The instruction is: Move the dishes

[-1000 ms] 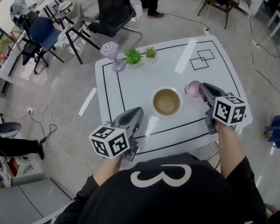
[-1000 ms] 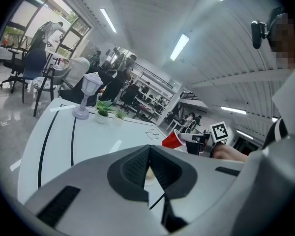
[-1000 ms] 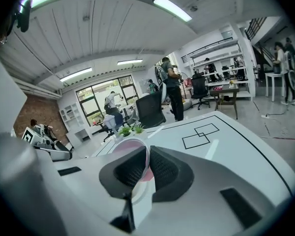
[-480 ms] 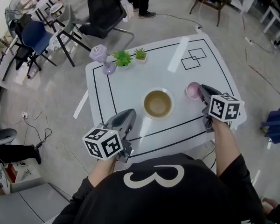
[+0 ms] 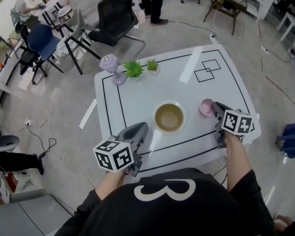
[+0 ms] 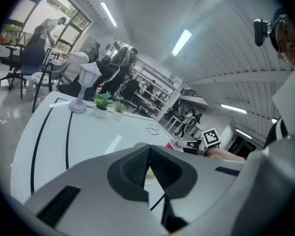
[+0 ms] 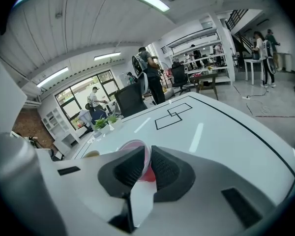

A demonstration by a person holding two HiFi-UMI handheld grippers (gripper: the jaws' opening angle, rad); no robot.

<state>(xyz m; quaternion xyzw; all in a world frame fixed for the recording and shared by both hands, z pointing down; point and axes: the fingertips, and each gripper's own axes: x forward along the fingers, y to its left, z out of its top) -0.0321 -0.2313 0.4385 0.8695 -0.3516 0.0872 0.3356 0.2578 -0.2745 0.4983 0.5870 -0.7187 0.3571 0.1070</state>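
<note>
The right claw [image 5: 214, 107] pinches the rim of the one pink cup [image 5: 206, 106], just right of the one bowl [image 5: 169, 117]. The left claw [image 5: 141, 128], left of the bowl, is closed on nothing.

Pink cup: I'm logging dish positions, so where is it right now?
In the head view the pink cup is at the right side of the white table, just right of the tan bowl, with the right claw shut on its rim.

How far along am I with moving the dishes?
Nothing looks moved yet. The right gripper is clamped on the rim of the pink bowl. The tan bowl sits untouched mid-table; the left gripper is shut and empty. Both dishes are left to move.
</note>
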